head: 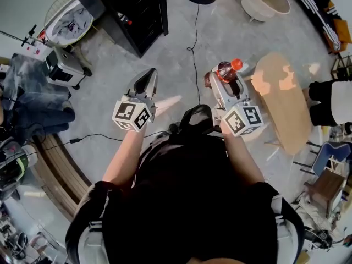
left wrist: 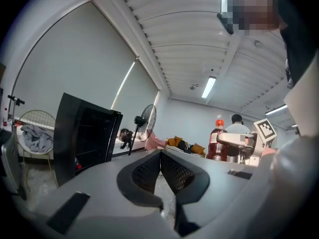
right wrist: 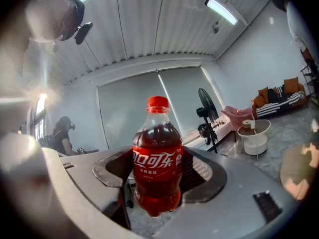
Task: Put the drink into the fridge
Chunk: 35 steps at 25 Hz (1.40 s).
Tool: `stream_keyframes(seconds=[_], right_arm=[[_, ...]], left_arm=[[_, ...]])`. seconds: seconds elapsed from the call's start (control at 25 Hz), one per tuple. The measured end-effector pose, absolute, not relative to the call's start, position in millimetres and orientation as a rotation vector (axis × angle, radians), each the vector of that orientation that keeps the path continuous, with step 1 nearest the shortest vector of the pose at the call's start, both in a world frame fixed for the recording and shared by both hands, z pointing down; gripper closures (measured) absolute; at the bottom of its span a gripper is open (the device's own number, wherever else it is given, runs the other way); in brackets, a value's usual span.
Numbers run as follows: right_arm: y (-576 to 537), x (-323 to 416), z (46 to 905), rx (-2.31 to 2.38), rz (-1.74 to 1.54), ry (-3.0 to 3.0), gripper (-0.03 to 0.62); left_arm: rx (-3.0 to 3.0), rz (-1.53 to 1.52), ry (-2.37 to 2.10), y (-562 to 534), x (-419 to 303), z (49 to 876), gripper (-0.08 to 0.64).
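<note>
Obs. Right tool [right wrist: 157, 168] is closed on a small cola bottle [right wrist: 157, 153], with its pads against the body at and just below the label band [right wrist: 152, 163]. The bottle is upright, red cap [right wrist: 158, 102] on top. It rests on nothing and is carried in the air in front of the person, over the bare concrete floor [head: 220, 32].

Left tool [left wrist: 160, 156]: jaws pressed together, nothing between them.

Fridge [head: 137, 7], taken to be the black glass-fronted cabinet, stands on the floor ahead and to the left, well apart from the bottle. The door looks closed in the left gripper view, but that is not certain.

Handling (judged):
- The bottle is nearly full, so it is heavy for its size, and the liquid will slosh if swung.
- The clear plastic is smooth and probably slippery if damp.
- The fizzy fill should keep the wall fairly stiff, though a hard squeeze would dent it.
- It is not fragile, but a drop would shake it up.

Best hold (judged): the one in use, across the straight middle where the label gives some grip. On the tapering shoulder or the rounded base the pads could slide off. Keep it upright. The empty left tool looks the natural one for the door.
</note>
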State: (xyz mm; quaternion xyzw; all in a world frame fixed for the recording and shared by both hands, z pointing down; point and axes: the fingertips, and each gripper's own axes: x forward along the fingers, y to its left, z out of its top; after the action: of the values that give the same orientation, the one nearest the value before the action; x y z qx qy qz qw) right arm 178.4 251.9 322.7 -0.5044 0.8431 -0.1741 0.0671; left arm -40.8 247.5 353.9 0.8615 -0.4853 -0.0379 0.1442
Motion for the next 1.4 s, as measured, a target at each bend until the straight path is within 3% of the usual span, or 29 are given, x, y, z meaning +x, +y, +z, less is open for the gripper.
stream_keyframes(seconds=[0.44,0.68,1.0,1.4], right_arm=[[129,216,346,-1.487,-0.52,2.548,0.291],[1,249,353,-1.398,-0.556,2.586,0.291],[-143,289,325,-1.251,-0.407,2.725,0.291],[-231,283,345,-1.144,-0.443,2.788,0.291]], left_arm=[[2.479,-0.051,-1.418,119,4,365,0.546],[2.399,-0.048,-1.488,5,46,384,0.546],[2.437,-0.04,-1.596,-135,109,345,0.546],[2.38,-0.029,-1.732,-203,102,349,0.546]])
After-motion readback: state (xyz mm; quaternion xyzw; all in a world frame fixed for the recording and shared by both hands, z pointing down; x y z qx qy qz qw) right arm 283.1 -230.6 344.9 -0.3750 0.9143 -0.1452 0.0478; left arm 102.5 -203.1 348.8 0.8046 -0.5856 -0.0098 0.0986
